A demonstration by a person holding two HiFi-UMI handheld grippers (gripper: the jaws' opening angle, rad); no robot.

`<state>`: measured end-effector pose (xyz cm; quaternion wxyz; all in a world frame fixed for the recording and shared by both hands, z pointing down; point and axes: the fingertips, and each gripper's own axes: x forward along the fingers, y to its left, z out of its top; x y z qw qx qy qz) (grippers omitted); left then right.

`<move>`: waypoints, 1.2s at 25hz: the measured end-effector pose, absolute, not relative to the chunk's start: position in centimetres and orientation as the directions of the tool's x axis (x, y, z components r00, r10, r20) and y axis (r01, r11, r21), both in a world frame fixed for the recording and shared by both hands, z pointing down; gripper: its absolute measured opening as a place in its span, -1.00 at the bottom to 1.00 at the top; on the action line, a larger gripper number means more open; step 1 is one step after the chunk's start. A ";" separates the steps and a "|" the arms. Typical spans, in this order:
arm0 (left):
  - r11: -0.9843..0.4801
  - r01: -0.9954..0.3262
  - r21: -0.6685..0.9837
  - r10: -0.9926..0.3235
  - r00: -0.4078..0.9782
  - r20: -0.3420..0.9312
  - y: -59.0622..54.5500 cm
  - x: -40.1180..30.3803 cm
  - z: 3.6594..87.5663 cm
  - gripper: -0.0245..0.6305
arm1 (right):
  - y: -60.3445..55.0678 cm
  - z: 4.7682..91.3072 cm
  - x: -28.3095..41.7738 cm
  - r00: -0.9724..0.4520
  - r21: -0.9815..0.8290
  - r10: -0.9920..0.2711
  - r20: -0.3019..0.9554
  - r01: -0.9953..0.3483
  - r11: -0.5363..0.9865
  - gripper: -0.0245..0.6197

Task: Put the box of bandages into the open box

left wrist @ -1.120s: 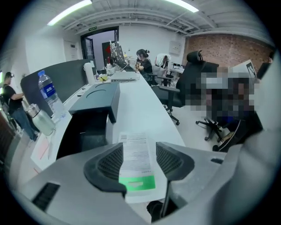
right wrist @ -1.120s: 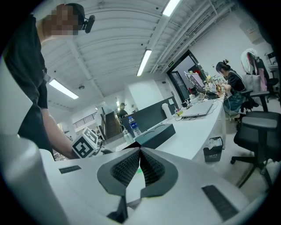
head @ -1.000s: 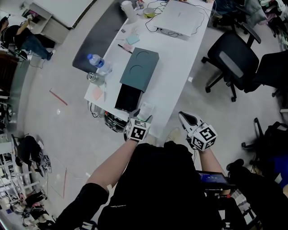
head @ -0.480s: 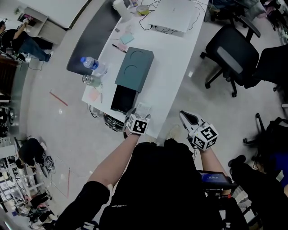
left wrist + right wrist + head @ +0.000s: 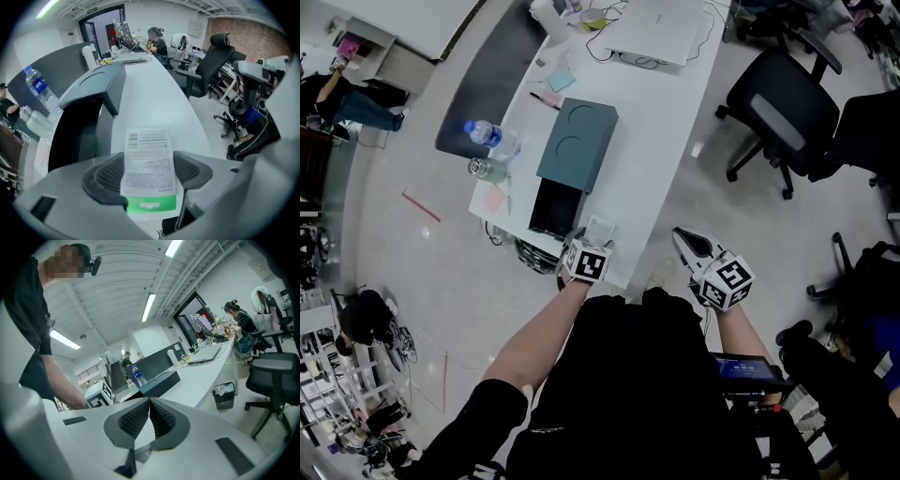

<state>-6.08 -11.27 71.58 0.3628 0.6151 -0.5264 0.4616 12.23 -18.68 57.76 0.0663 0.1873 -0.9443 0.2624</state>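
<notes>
The box of bandages [image 5: 599, 229], white with a green band, lies flat at the near edge of the white table [image 5: 661, 112]. My left gripper [image 5: 594, 240] reaches over that edge. In the left gripper view the box of bandages [image 5: 147, 154] sits between the left gripper's [image 5: 149, 157] closing jaws, with a pad against each long side. The open box [image 5: 553, 206] shows its black inside just left of it, with its teal lid [image 5: 577, 144] tilted back. My right gripper [image 5: 682, 240] hangs over the floor to the right, shut and empty [image 5: 150, 405].
A water bottle [image 5: 490, 137], a glass jar [image 5: 482, 169] and a pink note [image 5: 500, 199] stand left of the open box. A laptop [image 5: 656, 33] with cables lies at the far end. A black office chair [image 5: 787, 112] stands right of the table.
My left gripper has edged forward over the table edge, around the box of bandages. The right gripper has stayed about where it was. The view has shifted a little.
</notes>
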 end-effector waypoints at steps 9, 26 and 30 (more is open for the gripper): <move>-0.218 -0.974 0.057 -0.320 0.126 0.939 -10.9 -4.3 70.5 0.08 | -18.3 57.2 11.0 -0.926 -0.460 -0.303 0.227 -0.376 0.804 -0.84; -0.100 -0.972 0.211 -0.483 0.233 0.844 -10.3 -6.9 63.3 0.08 | -17.0 55.4 5.1 -0.956 -0.436 -0.216 0.201 -0.285 0.854 -0.84; -0.079 -0.971 0.225 -0.522 0.233 0.821 -10.5 -7.8 61.7 0.08 | -16.8 55.4 4.2 -0.960 -0.436 -0.196 0.198 -0.266 0.860 -0.84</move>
